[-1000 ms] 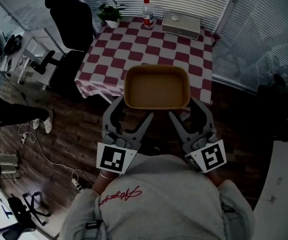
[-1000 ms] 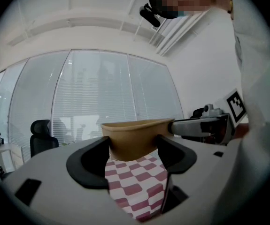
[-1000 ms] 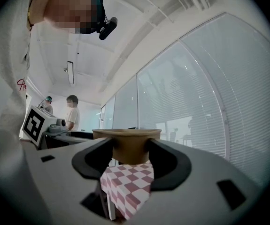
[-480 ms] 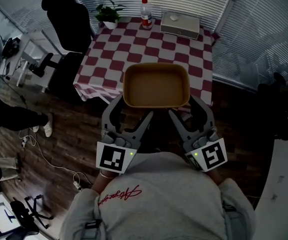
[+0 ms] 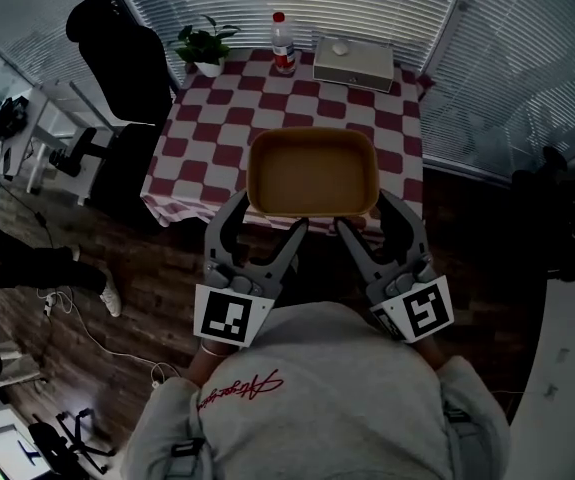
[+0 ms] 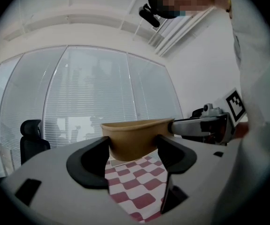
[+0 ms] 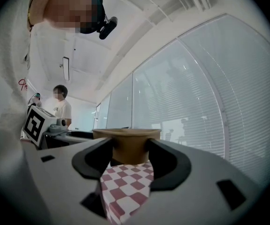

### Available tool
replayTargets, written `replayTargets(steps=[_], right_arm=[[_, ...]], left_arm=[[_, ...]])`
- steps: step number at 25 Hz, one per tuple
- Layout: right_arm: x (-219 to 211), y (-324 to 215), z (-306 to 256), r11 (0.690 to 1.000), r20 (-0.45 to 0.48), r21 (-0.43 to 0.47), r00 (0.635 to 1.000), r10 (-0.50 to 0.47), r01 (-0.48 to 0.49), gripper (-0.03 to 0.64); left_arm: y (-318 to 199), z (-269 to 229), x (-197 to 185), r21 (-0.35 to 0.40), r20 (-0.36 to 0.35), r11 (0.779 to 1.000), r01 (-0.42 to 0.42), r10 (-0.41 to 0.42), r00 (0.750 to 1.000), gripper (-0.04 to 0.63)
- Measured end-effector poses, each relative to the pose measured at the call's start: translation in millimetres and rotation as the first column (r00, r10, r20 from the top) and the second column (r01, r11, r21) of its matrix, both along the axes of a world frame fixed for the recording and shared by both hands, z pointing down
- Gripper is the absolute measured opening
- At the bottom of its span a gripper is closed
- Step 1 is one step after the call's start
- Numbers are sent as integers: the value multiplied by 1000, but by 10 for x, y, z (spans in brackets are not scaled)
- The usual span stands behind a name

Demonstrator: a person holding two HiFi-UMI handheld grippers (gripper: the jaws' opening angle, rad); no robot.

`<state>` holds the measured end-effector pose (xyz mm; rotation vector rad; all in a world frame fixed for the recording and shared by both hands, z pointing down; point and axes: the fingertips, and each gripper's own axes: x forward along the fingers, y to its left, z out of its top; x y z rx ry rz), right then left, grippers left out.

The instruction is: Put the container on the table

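A brown, empty, rounded-rectangle container hangs in the air over the near edge of the red-and-white checked table. My left gripper is shut on its near left corner and my right gripper on its near right corner. In the left gripper view the container sits between the dark pads of the left gripper, with the right gripper at its far side. The right gripper view shows the container pinched in the right gripper, above the checked cloth.
At the table's far edge stand a potted plant, a red-capped bottle and a white box. A black office chair stands left of the table. Window blinds enclose the far corner. A person's leg and cables lie at the left.
Both grippers have carried the container forward toward the table. The table's near edge has slid further under the container, and the grip has not changed.
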<state>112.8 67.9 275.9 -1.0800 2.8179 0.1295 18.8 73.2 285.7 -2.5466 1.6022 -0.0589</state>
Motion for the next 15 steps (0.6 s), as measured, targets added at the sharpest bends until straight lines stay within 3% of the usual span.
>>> replayTargets(steps=[15], right_arm=[[-246,-783,-15,1000,-17,1,1000,22,-22,238]], left_arm=[[-806,6,-248,-4,-18,1000,-23,23,1000,327]])
